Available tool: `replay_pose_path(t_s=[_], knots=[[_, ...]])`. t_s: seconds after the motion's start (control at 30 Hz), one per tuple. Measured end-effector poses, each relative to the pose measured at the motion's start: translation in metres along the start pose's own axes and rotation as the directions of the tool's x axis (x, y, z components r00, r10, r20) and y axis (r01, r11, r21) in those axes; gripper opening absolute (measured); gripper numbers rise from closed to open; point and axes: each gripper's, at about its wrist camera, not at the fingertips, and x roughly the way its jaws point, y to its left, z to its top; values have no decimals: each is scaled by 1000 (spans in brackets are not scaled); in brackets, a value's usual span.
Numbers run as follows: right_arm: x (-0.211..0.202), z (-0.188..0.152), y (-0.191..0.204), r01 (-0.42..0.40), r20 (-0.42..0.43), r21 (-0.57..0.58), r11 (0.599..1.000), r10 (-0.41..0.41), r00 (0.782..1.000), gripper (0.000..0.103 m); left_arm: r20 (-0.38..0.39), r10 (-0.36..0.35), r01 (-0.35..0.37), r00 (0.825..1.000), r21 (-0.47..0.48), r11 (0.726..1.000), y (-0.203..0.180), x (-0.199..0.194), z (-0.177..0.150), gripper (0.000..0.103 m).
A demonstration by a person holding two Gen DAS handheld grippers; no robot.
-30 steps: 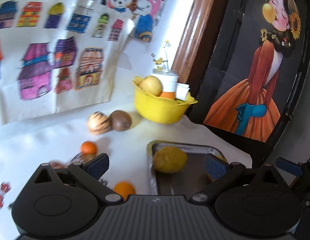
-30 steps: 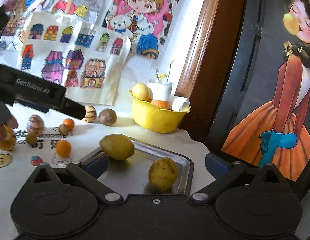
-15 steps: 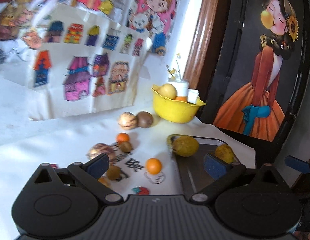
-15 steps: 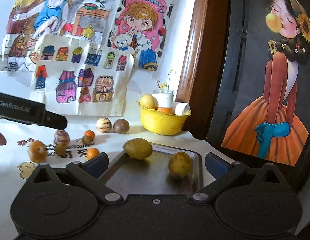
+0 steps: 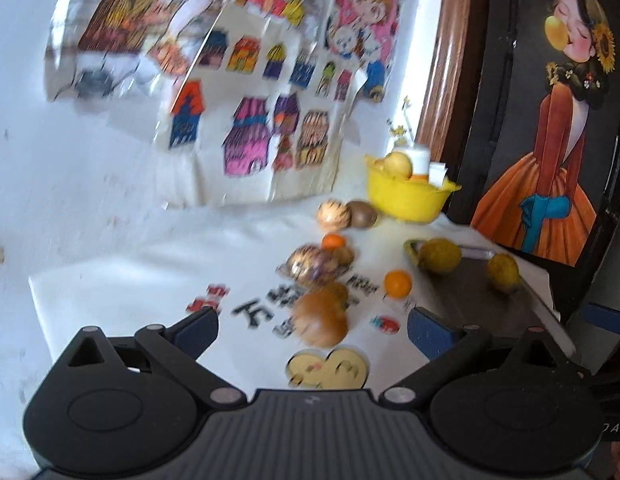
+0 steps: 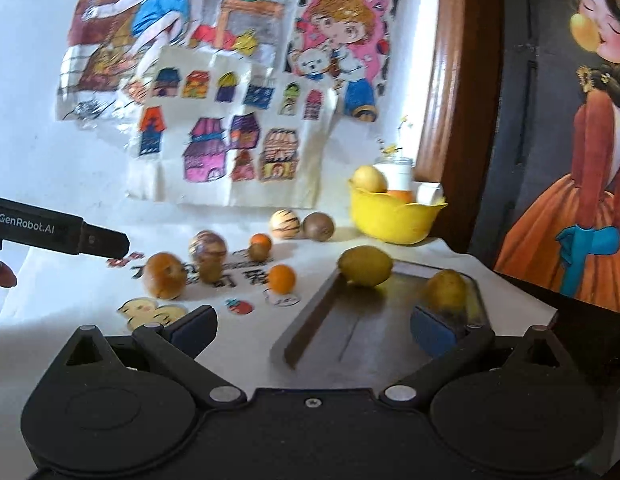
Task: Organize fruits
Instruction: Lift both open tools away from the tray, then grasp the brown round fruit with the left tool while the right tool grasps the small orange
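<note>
Several loose fruits lie on the white table. A brown round fruit (image 5: 320, 318) sits just ahead of my open, empty left gripper (image 5: 312, 326); it also shows in the right wrist view (image 6: 165, 275). Behind it lie a striped fruit (image 5: 312, 264), small oranges (image 5: 397, 283) and a kiwi (image 5: 362, 214). A metal tray (image 6: 350, 328) holds two yellow-green fruits (image 6: 365, 266) (image 6: 446, 288). My right gripper (image 6: 312, 326) is open and empty above the tray's near edge. The left gripper's body (image 6: 58, 232) shows at the left of the right wrist view.
A yellow bowl (image 6: 394, 218) with fruit and a white cup stands at the back by the wooden frame. Children's drawings hang on the wall behind. A dark painted panel (image 6: 570, 160) stands at the right. Stickers lie on the table surface.
Both grippers have pulled back and swung left. The left one now faces the loose fruits with the brown fruit between its fingers' line. The tray has shifted right in both views.
</note>
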Motion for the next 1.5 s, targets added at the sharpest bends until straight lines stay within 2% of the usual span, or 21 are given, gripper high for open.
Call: replay_pose_path(t_s=[0.13,0.27,0.47,0.67,0.87,1.07,1.23,1.5], knots=[[1,-4,10,-26,-43,15,1000,27,999,102,-51,22,-22,998,3,1000,18,0,-9,103],[4,-9,16,-61,-106,62,996,67,992,102,-67,17,-15,998,25,1000,28,-2,-15,103],[5,-12,30,-108,-165,62,992,116,979,102,-92,-22,32,995,106,994,28,-5,-25,103],[16,-6,36,-123,-197,23,992,125,972,102,-110,-50,69,993,178,982,26,-6,-31,103],[34,-1,29,-124,-235,22,992,126,964,102,-132,-62,88,989,195,977,27,2,-28,103],[50,4,21,-117,-257,18,993,117,959,102,-146,-69,100,987,219,971,25,13,-22,103],[62,11,17,-112,-268,-4,994,107,957,102,-134,-51,88,990,283,955,18,20,-19,103],[89,26,8,-135,-273,-40,990,119,955,102,-139,-80,117,987,283,952,14,36,-10,103]])
